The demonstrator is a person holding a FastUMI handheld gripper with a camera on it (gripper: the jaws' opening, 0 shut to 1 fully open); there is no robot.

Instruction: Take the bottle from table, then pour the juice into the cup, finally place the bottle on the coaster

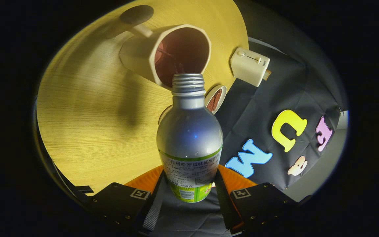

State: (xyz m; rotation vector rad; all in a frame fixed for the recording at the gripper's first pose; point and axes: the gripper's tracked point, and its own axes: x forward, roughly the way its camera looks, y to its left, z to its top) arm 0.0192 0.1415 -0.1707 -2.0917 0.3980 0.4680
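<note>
My gripper (189, 184) has both fingers clamped on the labelled lower body of the silver juice bottle (189, 135), whose long axis runs straight out from them with the uncapped neck at the rim of the cream mug (143, 56). I judge this the pouring step. Next I need to right the bottle and carry it to the coaster (215, 99) just beside the mug.

Round wooden table (87, 108), yellowish, fine grain, lit from above, with soft shadows across it. Small cream toaster (249, 66) at the table's right edge, lever and knob on its near face, something brown poking out at one end. Small dish (216, 98) of brown food sits on the table near the toaster.
</note>
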